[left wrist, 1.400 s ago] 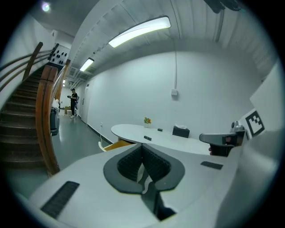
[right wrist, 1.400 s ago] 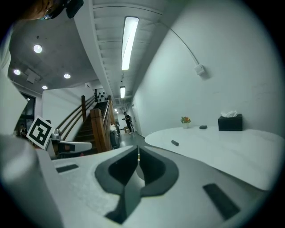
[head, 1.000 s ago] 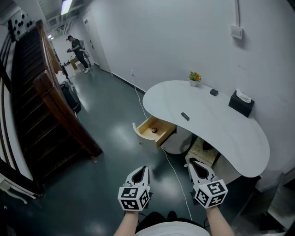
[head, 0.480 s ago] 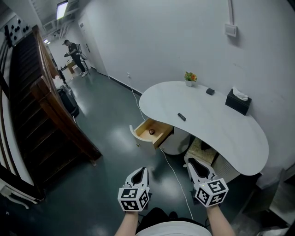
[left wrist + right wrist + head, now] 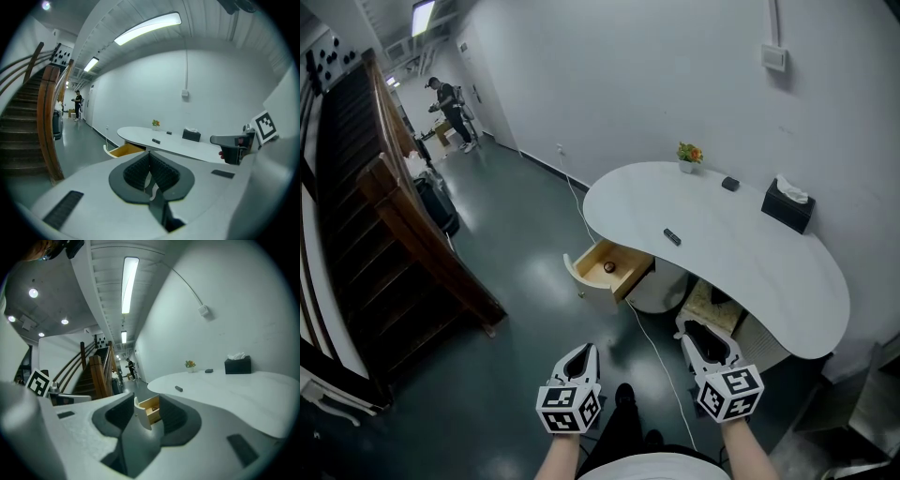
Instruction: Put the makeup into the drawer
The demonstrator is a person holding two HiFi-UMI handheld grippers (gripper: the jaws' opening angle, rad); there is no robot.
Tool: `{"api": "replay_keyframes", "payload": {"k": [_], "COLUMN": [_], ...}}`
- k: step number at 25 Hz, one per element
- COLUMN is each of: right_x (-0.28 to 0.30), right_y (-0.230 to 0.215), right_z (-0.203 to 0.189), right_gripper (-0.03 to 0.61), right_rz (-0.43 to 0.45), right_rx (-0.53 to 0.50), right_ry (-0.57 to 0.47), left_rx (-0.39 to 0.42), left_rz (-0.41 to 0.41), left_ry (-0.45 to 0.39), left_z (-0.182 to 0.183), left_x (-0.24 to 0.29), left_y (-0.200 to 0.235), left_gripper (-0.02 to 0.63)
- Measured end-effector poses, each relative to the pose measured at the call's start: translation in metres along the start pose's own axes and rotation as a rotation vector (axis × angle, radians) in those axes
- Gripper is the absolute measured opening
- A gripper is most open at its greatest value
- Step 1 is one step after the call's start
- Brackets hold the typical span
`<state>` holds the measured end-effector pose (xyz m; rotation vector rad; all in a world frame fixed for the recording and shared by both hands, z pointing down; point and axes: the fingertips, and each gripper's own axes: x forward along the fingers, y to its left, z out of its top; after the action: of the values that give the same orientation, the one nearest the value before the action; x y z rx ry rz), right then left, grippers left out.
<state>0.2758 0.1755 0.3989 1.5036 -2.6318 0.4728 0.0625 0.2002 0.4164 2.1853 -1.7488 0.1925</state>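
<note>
A slim black makeup item (image 5: 673, 237) lies on the white curved table (image 5: 769, 281). Below the table's left end, a wooden drawer (image 5: 623, 257) stands pulled out with a small dark red thing (image 5: 608, 267) inside. Both grippers hover low in the head view, well short of the table. My left gripper (image 5: 581, 356) is shut with nothing in it. My right gripper (image 5: 705, 337) is open; its jaws have just been opening, with nothing between them. The right gripper view frames the drawer (image 5: 151, 408) far off between the jaws, and the makeup item (image 5: 178, 388) on the table.
A black tissue box (image 5: 787, 206), a small potted plant (image 5: 689, 155) and another small black item (image 5: 730, 184) sit along the table's back. A white cable (image 5: 652, 342) runs across the dark floor. A wooden staircase (image 5: 403, 234) rises at left; a person (image 5: 448, 111) stands far down the hall.
The right gripper's jaws stand wider apart than a second ago. The left gripper sits slightly lower in the head view, and a shoe now shows between the grippers.
</note>
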Motion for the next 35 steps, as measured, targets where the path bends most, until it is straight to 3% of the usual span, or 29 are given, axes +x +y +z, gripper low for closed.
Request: {"api": "replay_keyframes", "payload": {"k": [5,13,23,35], "right_x": [0.026,0.093,0.177,0.231], "right_y": [-0.005,-0.026,-0.048,-0.062], "right_z": [-0.004,0.009,0.028,0.044], "right_gripper": [0.175,0.176,0.176,0.176], "right_rz": [-0.017,-0.066,-0.12,-0.192], "right_rx": [-0.009,0.005,0.022,0.031], "right_ry": [0.028,0.043,0.059,0.048], "left_rx": [-0.023,-0.054,-0.051,-0.03], "left_rz": [-0.007,-0.043,-0.074,-0.153], "left_ry": [0.009,-0.002,0.018,0.008], "left_z": [-0.001,0.027,0.056,0.085], "left_x": [0.022,0.088,0.174,0.24], "left_y": [0.018,0.056,0.099,0.122], "left_gripper": [0.003,0.003,0.003,0.003]}}
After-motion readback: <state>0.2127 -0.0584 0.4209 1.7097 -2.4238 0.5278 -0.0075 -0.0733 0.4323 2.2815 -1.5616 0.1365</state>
